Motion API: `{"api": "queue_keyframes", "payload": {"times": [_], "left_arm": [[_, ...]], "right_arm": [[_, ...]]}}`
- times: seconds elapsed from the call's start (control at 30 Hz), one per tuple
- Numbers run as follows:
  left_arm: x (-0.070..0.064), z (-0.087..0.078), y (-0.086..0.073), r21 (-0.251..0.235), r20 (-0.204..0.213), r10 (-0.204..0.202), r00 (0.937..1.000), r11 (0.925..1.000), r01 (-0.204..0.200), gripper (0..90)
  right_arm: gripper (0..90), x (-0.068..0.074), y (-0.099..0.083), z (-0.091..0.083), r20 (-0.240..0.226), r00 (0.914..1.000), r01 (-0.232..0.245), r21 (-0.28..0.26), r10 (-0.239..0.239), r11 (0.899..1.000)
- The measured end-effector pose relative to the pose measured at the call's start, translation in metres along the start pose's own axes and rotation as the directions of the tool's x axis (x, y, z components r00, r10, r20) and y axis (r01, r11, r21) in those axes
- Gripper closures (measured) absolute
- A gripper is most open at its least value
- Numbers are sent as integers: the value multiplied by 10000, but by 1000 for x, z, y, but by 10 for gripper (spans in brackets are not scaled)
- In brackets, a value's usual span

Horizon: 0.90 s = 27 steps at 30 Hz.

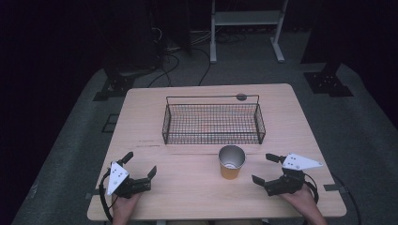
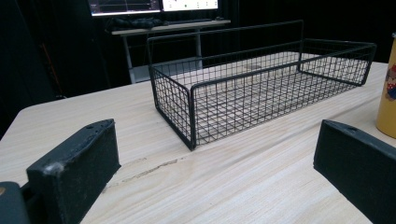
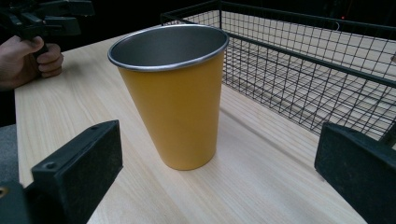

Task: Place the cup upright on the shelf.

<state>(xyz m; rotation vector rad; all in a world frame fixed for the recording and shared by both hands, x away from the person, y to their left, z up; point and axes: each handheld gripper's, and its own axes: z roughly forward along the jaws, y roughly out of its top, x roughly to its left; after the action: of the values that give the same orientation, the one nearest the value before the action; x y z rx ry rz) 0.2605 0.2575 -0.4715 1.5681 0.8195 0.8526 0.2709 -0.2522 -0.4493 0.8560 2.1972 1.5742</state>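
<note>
Yellow metal-lined cup (image 1: pixel 231 162) upright on light wood tabletop (image 1: pixel 187 187), near black wire basket (image 1: pixel 213 123). R gripper (image 1: pixel 263 168) & L gripper (image 1: pixel 140 165): fingers apart, empty. Risk: off-centre grab tips cup.

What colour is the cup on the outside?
The cup is yellow-orange outside, silvery metal inside. The right gripper view shows it best.

Table (image 1: pixel 187 187): pale wood-grain surface, matt, fine dark crack line seen in left gripper view. Basket (image 1: pixel 213 123): thin black wire mesh, coated, slight sheen. Cup (image 3: pixel 175 93): yellow outside, smooth, matt; inside grey, metallic-looking, with bright rolled rim. Left gripper (image 1: pixel 140 165) and right gripper (image 1: pixel 263 168): jaws black, matt, plastic-like, edges scuffed; top plates light grey, smooth. Floor (image 1: pixel 366 140): grey, carpet-like, rough.
</note>
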Motion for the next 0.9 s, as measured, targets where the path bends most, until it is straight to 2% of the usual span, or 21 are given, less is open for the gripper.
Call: {"api": "queue_keyframes", "payload": {"times": [0.9], "left_arm": [[0,0,0,-5,17,13,10000,10000,-13,0]], "right_arm": [[4,7,9,23,-309,9993,211,149,-206,9997]]}}
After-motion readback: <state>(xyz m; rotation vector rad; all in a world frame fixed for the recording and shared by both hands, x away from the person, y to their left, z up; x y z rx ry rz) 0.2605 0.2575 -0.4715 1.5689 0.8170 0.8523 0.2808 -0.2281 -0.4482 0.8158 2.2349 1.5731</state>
